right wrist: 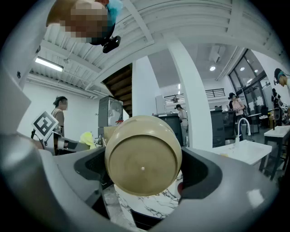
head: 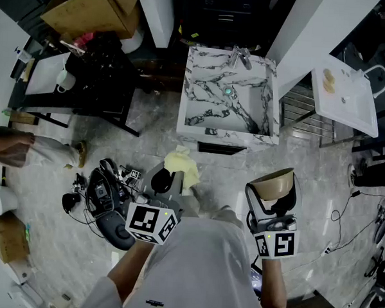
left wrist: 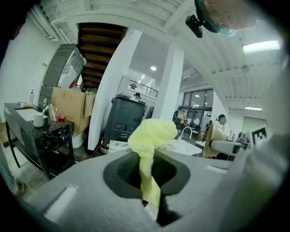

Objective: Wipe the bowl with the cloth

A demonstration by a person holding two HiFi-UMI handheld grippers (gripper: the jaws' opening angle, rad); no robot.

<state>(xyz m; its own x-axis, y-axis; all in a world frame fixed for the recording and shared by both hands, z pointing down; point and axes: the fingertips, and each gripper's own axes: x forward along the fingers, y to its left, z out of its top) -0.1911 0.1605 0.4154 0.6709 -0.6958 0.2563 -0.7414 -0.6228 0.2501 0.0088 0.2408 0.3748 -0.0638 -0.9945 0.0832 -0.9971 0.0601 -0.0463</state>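
A pale yellow cloth [head: 182, 167] sticks up crumpled from my left gripper [head: 168, 181], which is shut on it; in the left gripper view the cloth [left wrist: 149, 154] runs down between the closed jaws. My right gripper [head: 272, 196] is shut on a beige bowl [head: 273, 184], held on its side with the opening toward the left. In the right gripper view the bowl [right wrist: 142, 156] shows its round underside. The bowl and the cloth are held apart, about a hand's width between them.
A marble-patterned sink [head: 227, 97] with a tap stands ahead of me. A white basin [head: 345, 94] is at the right, a black table [head: 87, 80] with a mug at the left. Cables and gear [head: 100, 193] lie on the floor at left.
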